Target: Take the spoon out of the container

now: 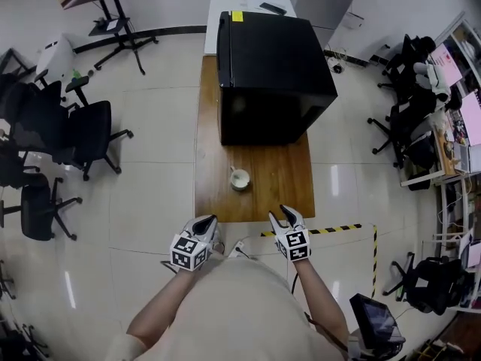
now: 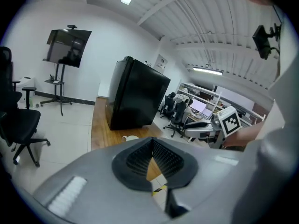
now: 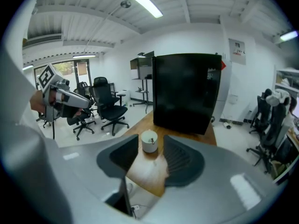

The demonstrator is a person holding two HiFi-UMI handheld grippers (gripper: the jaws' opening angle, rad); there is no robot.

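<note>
A small white cup (image 1: 240, 179) stands near the front of the wooden table (image 1: 278, 194), with a spoon (image 1: 236, 174) leaning inside it. Both grippers hover just off the table's near edge, short of the cup. My right gripper (image 1: 286, 213) is open and empty. In the right gripper view the cup (image 3: 149, 142) and its spoon (image 3: 151, 139) show beyond the gap of the right gripper (image 3: 150, 154). My left gripper (image 1: 208, 222) is shut on nothing, and its pads meet at the tip in the left gripper view (image 2: 152, 142). There the cup (image 2: 131, 137) peeks over the jaw.
A big black box (image 1: 270, 74) fills the table's far half behind the cup. Black office chairs (image 1: 83, 134) stand on the left. Yellow-black tape (image 1: 323, 230) marks the floor at the right front. Desks and chairs (image 1: 421, 126) line the right side.
</note>
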